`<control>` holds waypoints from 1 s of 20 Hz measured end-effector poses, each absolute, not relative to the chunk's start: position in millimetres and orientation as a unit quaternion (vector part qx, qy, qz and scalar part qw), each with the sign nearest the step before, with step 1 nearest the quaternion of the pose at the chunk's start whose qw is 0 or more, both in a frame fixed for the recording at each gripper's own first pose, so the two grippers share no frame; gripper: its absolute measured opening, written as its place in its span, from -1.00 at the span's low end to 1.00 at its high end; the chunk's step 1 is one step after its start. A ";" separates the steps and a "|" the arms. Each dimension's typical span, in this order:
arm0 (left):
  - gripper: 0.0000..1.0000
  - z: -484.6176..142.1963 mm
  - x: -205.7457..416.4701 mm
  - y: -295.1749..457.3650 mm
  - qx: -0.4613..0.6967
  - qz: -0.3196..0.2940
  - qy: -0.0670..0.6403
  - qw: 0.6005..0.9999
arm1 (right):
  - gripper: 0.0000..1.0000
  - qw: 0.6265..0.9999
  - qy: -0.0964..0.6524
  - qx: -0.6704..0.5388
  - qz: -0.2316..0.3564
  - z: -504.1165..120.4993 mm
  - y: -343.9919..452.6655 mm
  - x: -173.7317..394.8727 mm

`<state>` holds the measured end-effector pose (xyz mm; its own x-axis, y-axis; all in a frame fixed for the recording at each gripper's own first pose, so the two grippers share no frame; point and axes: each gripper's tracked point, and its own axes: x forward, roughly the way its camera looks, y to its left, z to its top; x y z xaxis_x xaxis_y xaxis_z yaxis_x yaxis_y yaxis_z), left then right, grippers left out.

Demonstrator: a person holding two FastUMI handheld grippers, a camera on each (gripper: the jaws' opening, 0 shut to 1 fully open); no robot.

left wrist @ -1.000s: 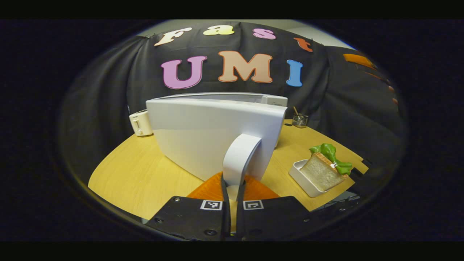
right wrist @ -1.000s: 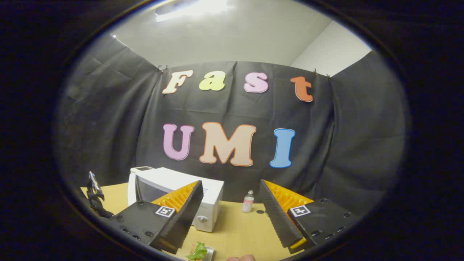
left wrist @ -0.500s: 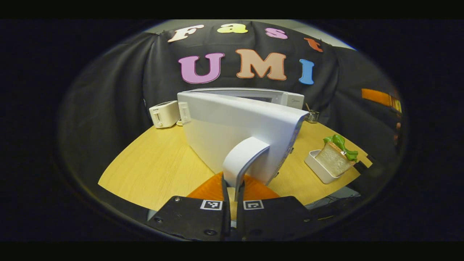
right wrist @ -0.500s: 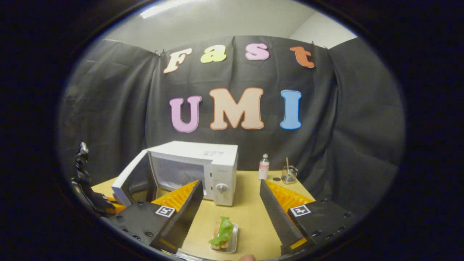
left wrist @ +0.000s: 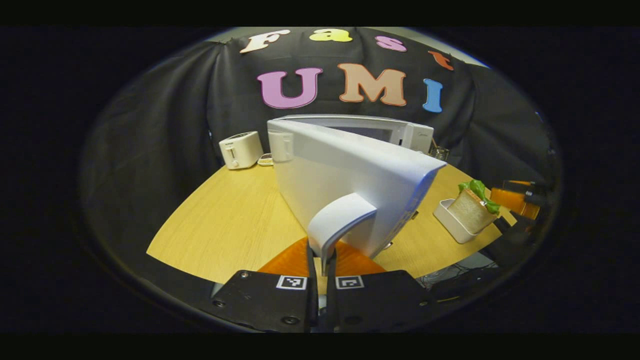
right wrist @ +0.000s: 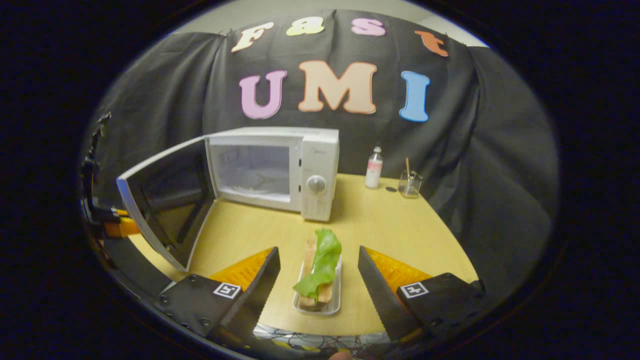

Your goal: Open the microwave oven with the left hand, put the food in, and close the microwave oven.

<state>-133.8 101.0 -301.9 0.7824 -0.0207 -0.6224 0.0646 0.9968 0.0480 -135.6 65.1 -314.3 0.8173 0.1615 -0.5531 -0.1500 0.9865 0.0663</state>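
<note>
The white microwave (right wrist: 272,167) stands toward the tabletop's (right wrist: 390,225) far edge, its door (right wrist: 167,202) swung wide to the left with the dark inner pane showing and the pale cavity bare. The left gripper (left wrist: 320,260) is pinched tight on the door's curved handle (left wrist: 337,222). The food (right wrist: 320,267), bread under a limp green leaf, lies in a shallow white tray (right wrist: 334,300) at the near edge, seemingly between the right gripper's (right wrist: 317,285) wide-spread fingers, which grasp nothing.

We see microwave (right wrist: 272,167) at table's (right wrist: 390,235) back, door (right wrist: 165,200) swung left; food tray (right wrist: 320,280) before it; bottle (right wrist: 374,168), glass (right wrist: 410,183) right.
</note>
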 end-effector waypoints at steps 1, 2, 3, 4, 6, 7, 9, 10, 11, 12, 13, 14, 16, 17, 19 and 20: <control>-0.86 -301.3 -135.3 106.6 0.030 -0.017 0.334 0.942 | 0.97 0.947 0.309 0.004 0.086 -327.3 66.6 -140.8; -0.87 -300.8 -136.3 112.8 0.024 -0.012 0.336 0.942 | 0.98 0.942 0.325 0.002 0.084 -337.7 66.4 -146.9; -0.86 -299.3 -137.4 118.1 0.020 -0.006 0.335 0.942 | 0.96 0.938 0.336 0.002 0.083 -345.2 65.1 -150.9; -0.88 -298.9 -139.0 124.0 0.018 0.000 0.335 0.942 | 0.96 0.935 0.345 0.007 0.080 -353.1 64.7 -151.9; -0.87 -298.7 -140.7 132.3 0.016 0.005 0.337 0.941 | 0.83 0.930 0.361 0.020 0.069 -362.2 62.3 -154.9; -0.84 -299.0 -141.5 135.0 0.012 0.006 0.340 0.940 | 0.82 0.928 0.364 0.026 0.067 -363.9 61.2 -154.2; -0.87 -298.1 -141.7 138.1 0.009 0.008 0.340 0.940 | 0.70 0.921 0.381 0.039 0.069 -371.8 61.8 -156.2; -0.87 -298.3 -142.3 138.6 0.010 0.008 0.341 0.940 | 0.60 0.919 0.385 0.044 0.070 -373.3 62.4 -157.1; -0.85 -298.0 -143.3 137.6 0.012 0.006 0.343 0.939 | 0.60 0.918 0.388 0.048 0.070 -374.2 62.4 -156.8; -0.88 -299.6 -144.3 137.6 0.010 0.006 0.347 0.938 | 0.60 0.916 0.392 0.051 0.070 -374.3 62.1 -159.2; -0.82 -299.5 -143.5 137.6 0.003 0.007 0.348 0.937 | 0.31 0.916 0.392 0.055 0.071 -375.0 65.0 -157.1; -0.81 -299.2 -143.6 136.2 -0.010 0.006 0.350 0.937 | 0.01 0.914 0.395 0.059 0.073 -375.6 69.4 -156.7; -0.70 -298.6 -145.5 138.7 -0.026 0.014 0.346 0.938 | -0.02 0.908 0.406 0.066 0.077 -379.1 74.0 -157.9; -0.63 -298.1 -145.7 141.6 -0.032 0.019 0.345 0.938 | -0.19 0.904 0.415 0.065 0.082 -376.7 72.8 -160.3; -0.22 -296.1 -149.0 146.0 -0.038 0.025 0.340 0.939 | -0.22 0.903 0.415 0.067 0.085 -376.8 72.9 -155.6; 0.14 -294.0 -149.6 151.8 -0.027 0.031 0.334 0.942 | -0.23 0.899 0.423 0.071 0.085 -379.3 73.1 -157.8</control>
<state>-149.6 151.8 -294.0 0.7745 0.0393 -0.6314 -0.0757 0.9967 -0.0307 -157.8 73.1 -379.3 0.6273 0.2130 -0.7491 -0.0925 0.9754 0.1999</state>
